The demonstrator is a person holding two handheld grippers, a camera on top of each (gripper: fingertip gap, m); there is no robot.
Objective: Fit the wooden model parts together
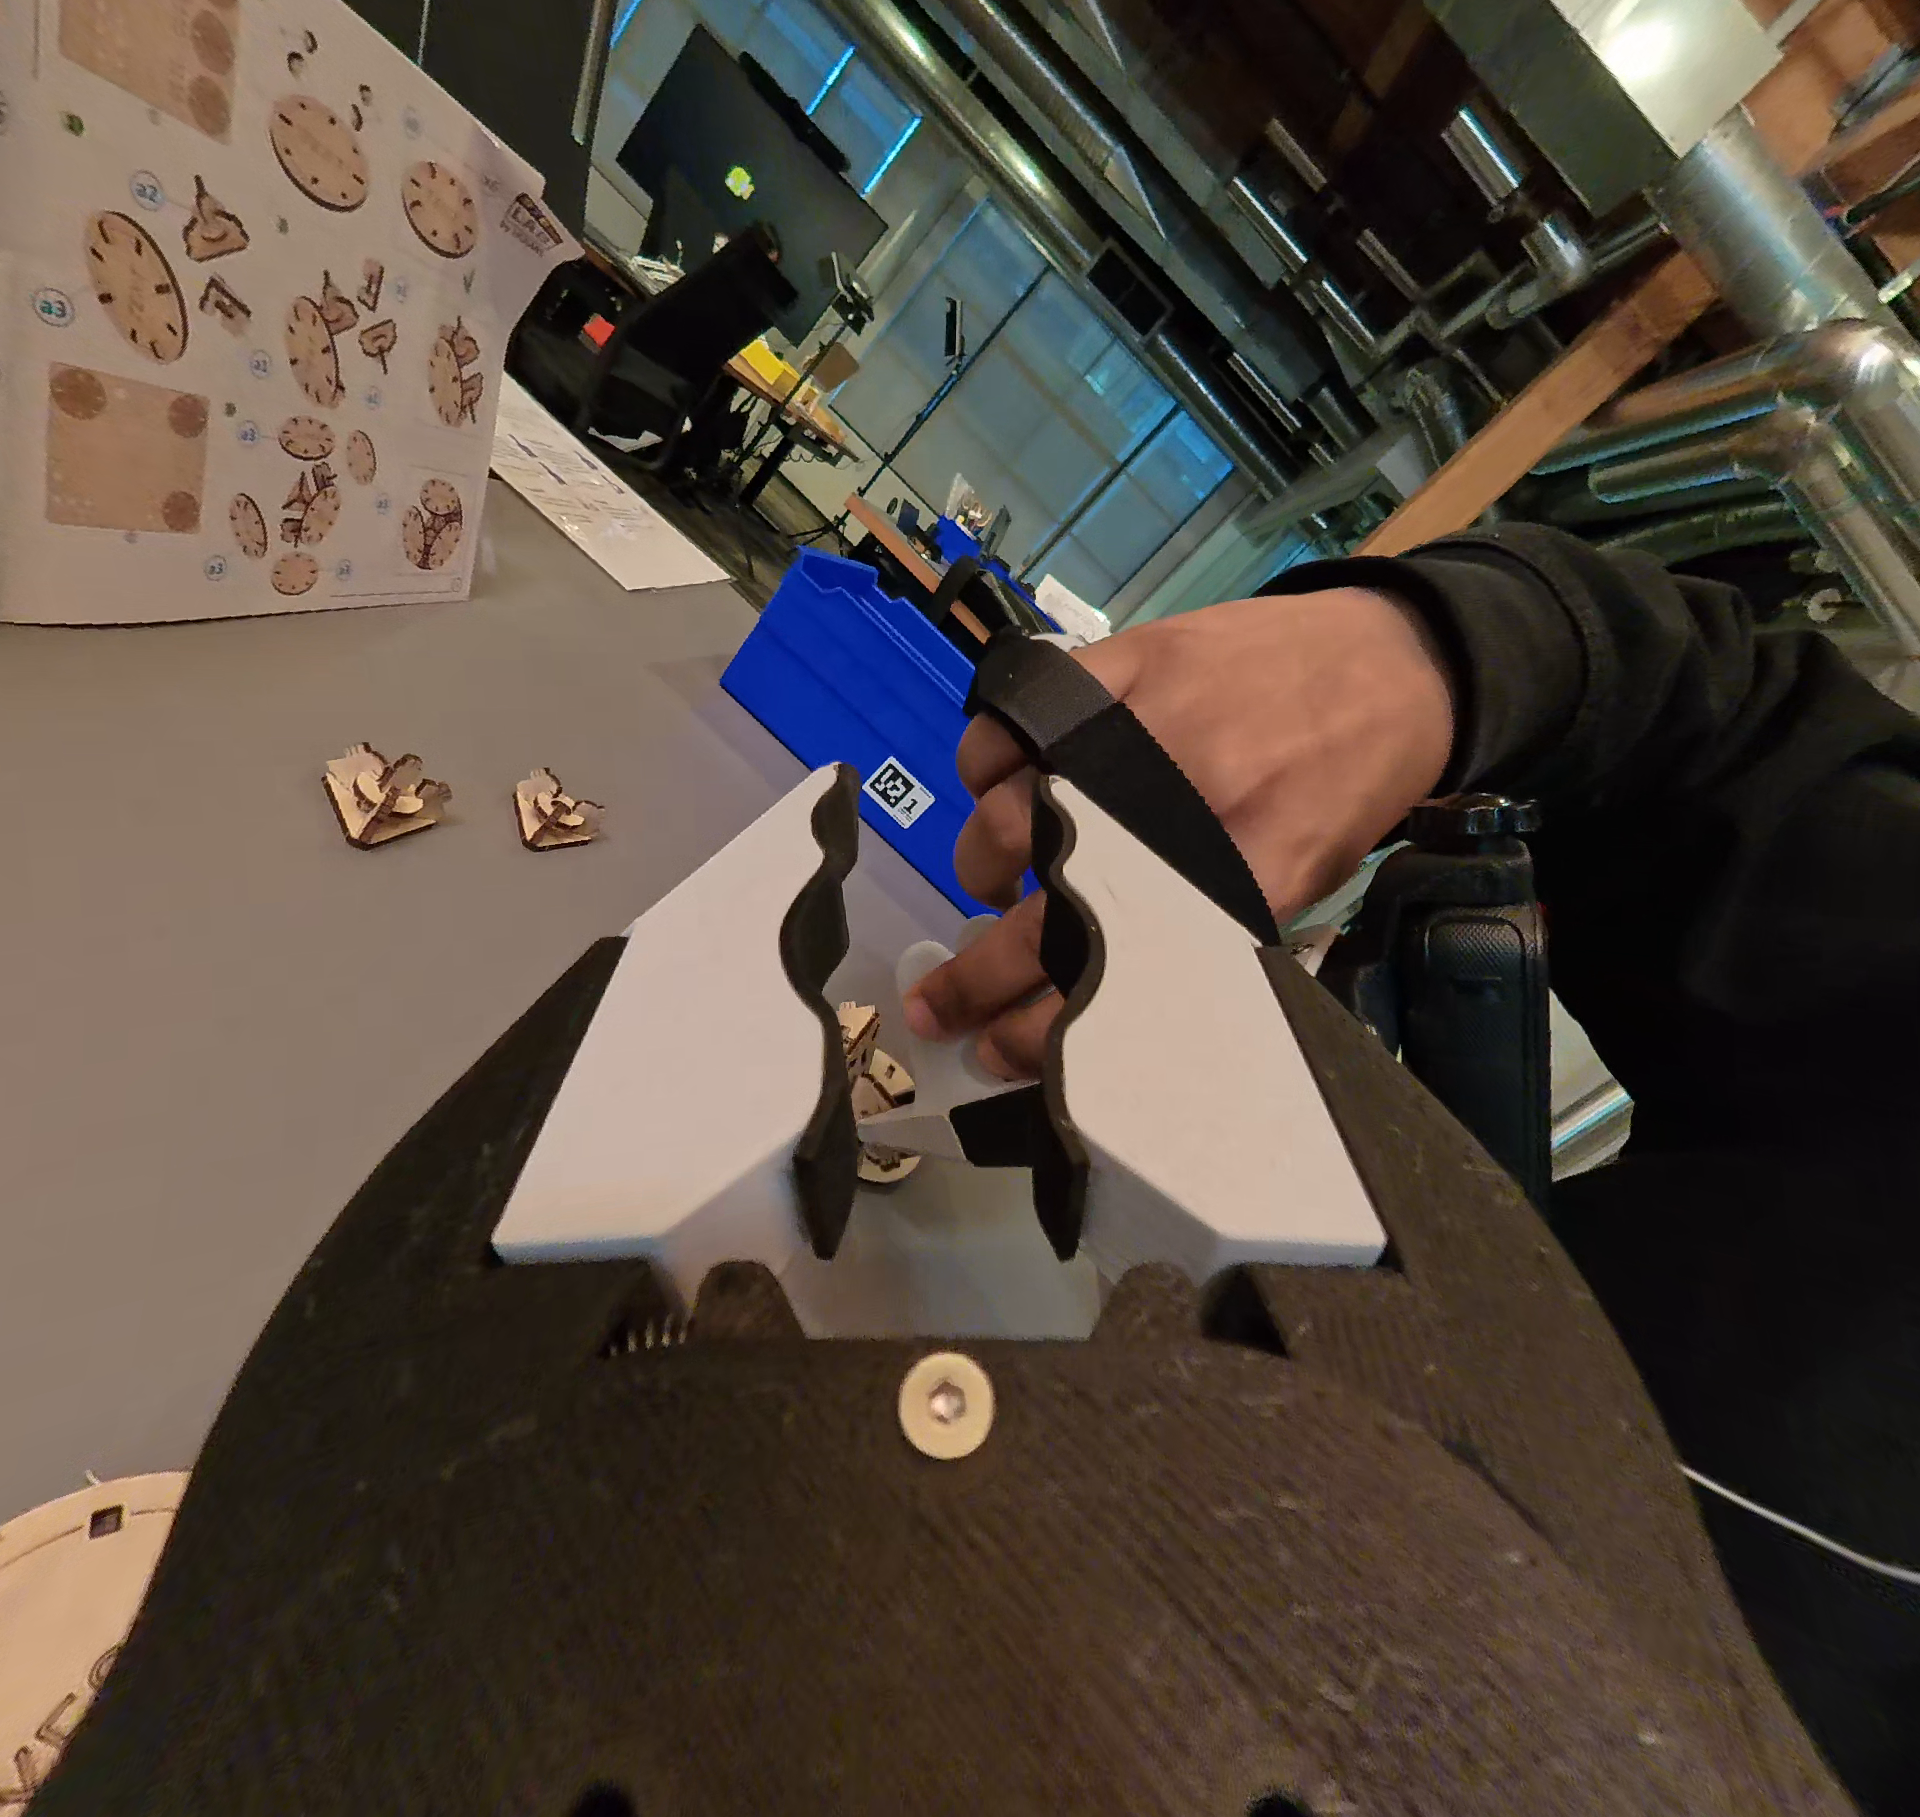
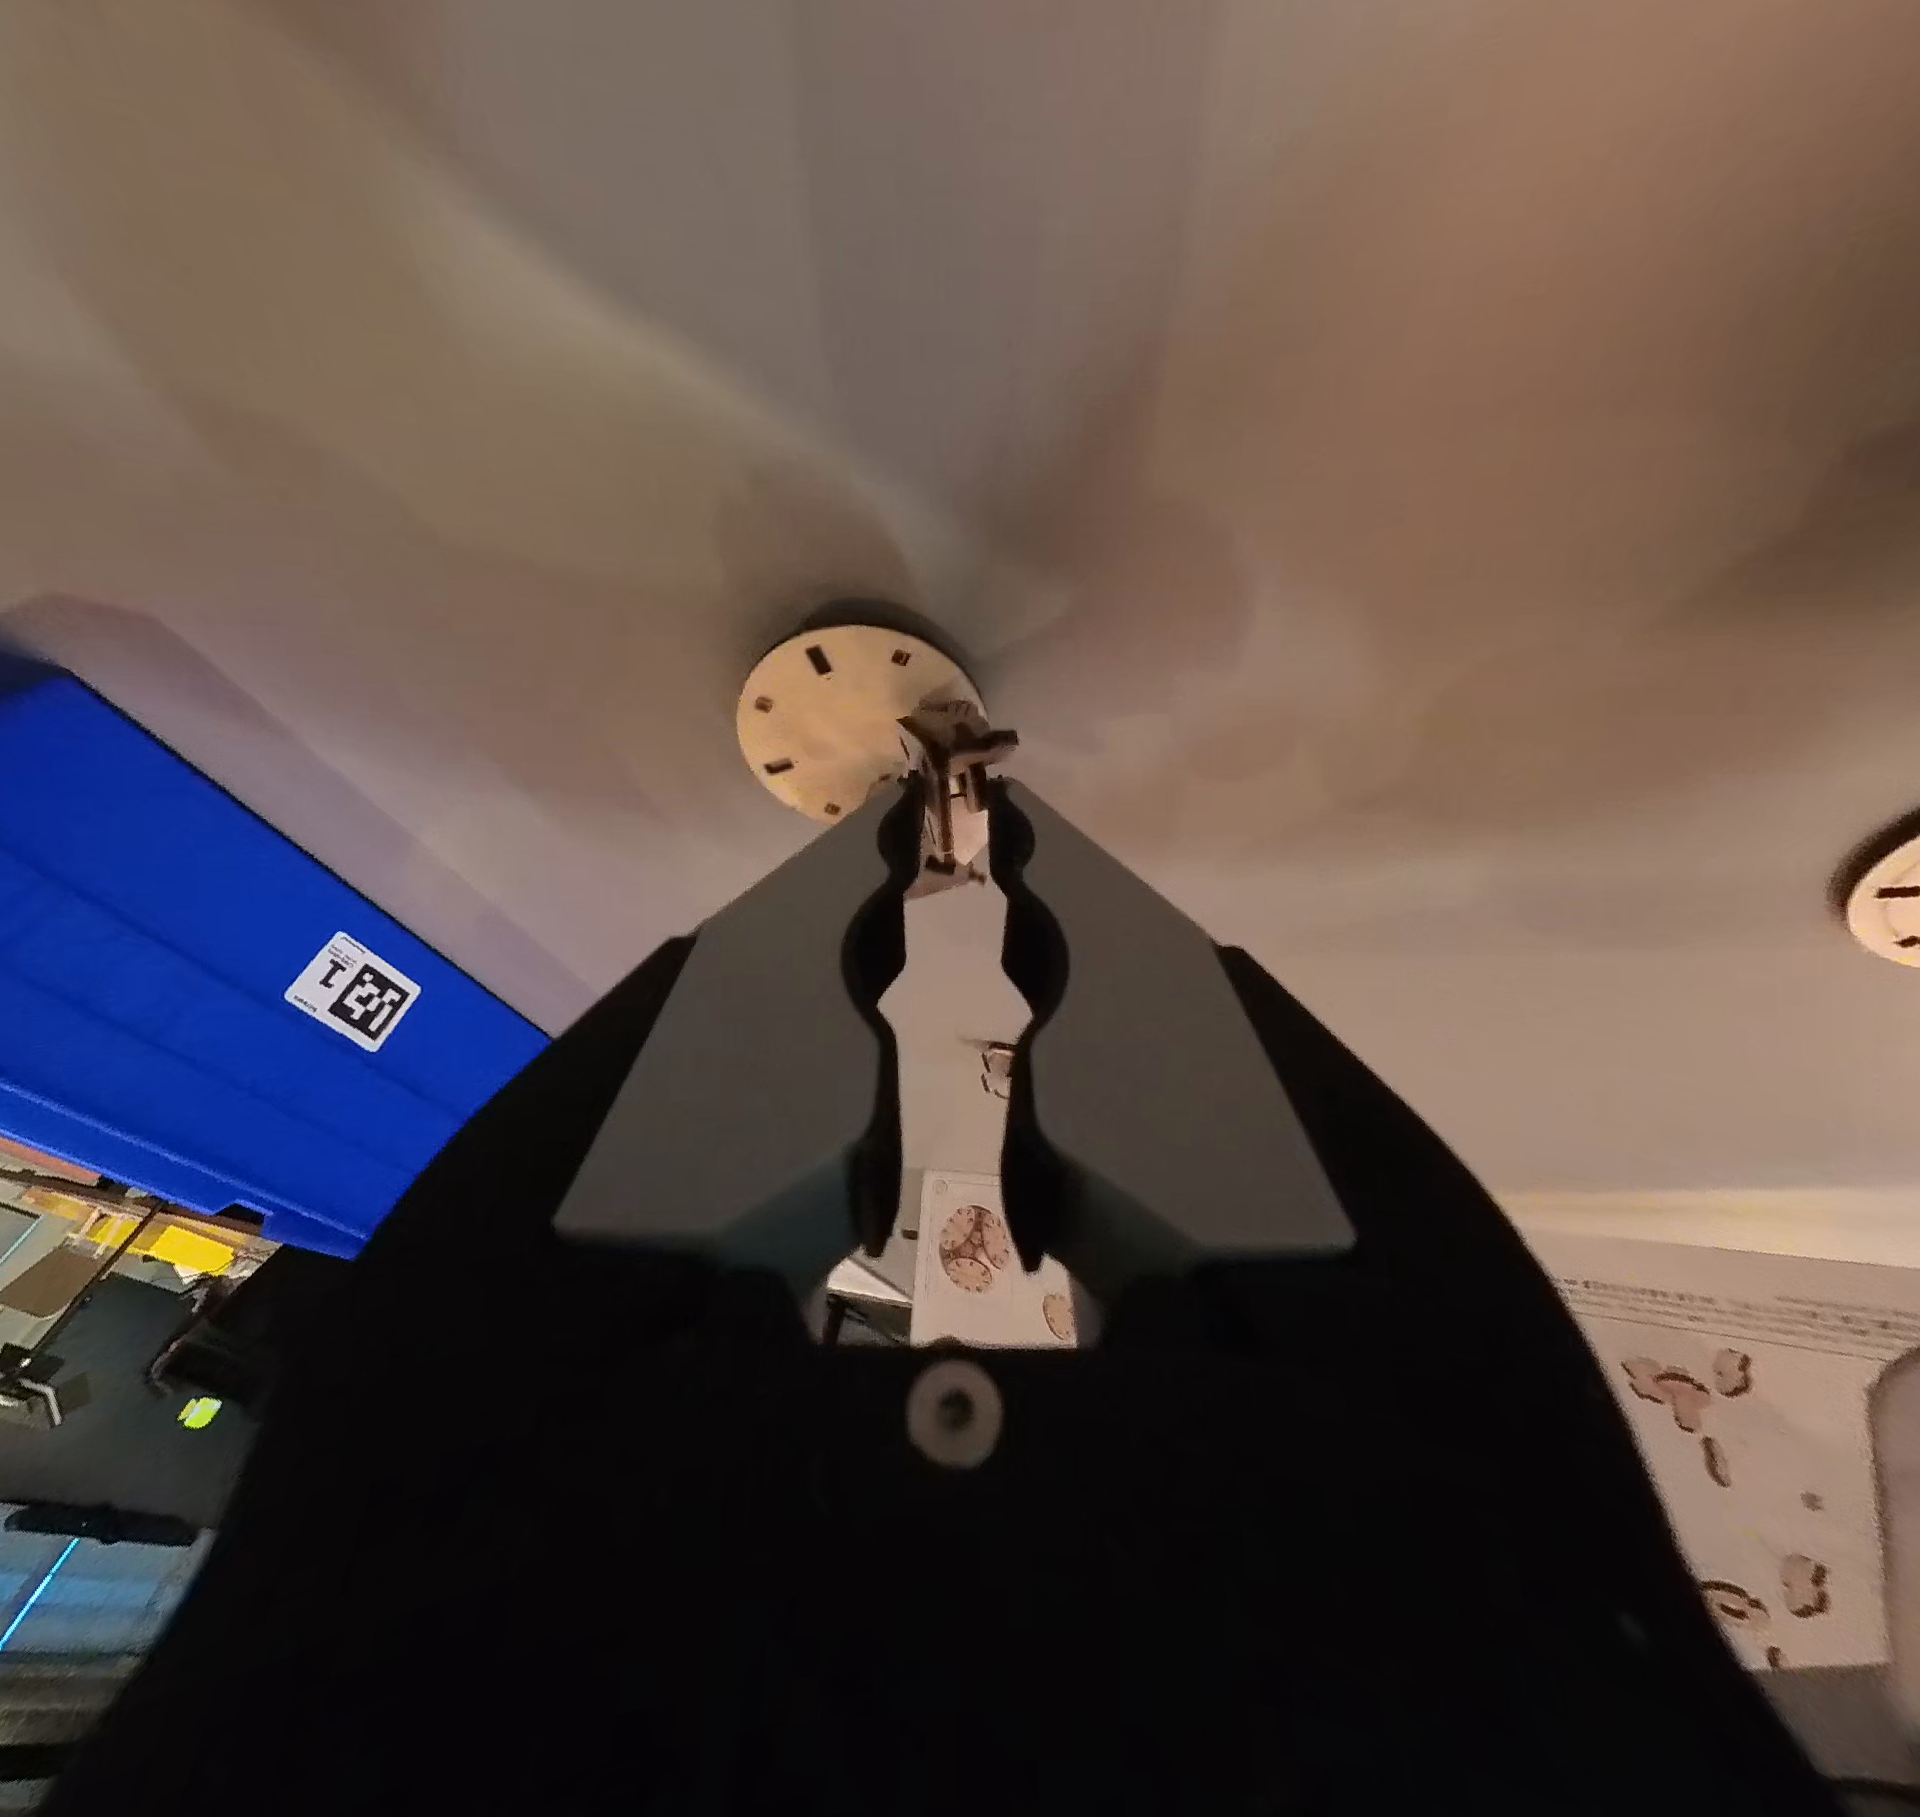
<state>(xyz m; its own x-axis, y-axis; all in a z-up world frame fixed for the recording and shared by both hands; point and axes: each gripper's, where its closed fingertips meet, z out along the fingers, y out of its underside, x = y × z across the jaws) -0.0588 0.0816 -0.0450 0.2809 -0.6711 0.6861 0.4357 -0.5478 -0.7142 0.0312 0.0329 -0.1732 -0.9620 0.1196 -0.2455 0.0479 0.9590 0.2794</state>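
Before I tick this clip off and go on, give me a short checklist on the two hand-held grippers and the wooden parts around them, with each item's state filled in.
1. Right hand-held gripper is shut on a small wooden piece: ok.
2. The piece sits at the fingertips, over the edge of the round wooden disc: ok.
3. The piece is seated in a slot of the disc: cannot tell.
4. Left hand-held gripper has nothing between its fingers: ok, open.
5. The person's hand is clear of the left gripper's fingers: not ok, it lies right behind them.
6. Two small wooden assemblies stand on the grey table, apart from the blue bin: ok.
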